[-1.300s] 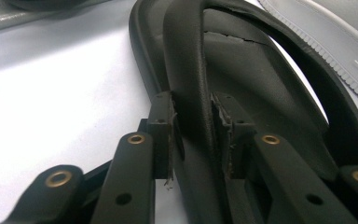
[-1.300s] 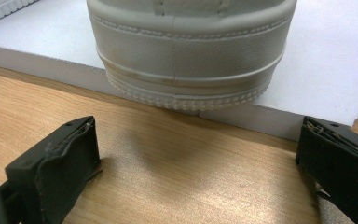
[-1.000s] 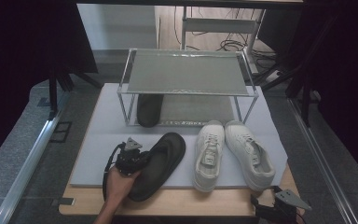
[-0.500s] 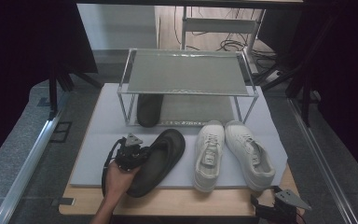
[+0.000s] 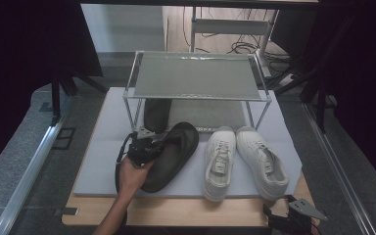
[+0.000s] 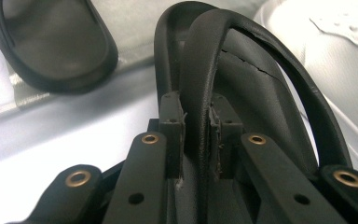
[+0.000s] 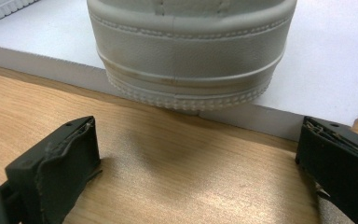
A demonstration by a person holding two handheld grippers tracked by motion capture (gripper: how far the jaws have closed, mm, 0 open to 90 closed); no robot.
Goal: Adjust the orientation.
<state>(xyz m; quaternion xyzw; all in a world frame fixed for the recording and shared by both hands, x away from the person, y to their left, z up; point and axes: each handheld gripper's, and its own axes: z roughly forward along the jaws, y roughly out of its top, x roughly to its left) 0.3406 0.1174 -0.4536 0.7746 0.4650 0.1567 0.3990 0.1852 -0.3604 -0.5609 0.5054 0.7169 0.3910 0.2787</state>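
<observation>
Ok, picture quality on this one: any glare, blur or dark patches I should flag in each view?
High view: both side margins are nearly black, while the shoe rack top shows a pale sheen. Left gripper view: the black slipper strap between the jaws is sharp, the white sneaker at top right is blown out and soft. Right gripper view: sneaker heel crisp, bright glare on the wooden table.

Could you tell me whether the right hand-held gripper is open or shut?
Open: the right hand-held gripper has its jaws wide apart above bare wooden table.
</observation>
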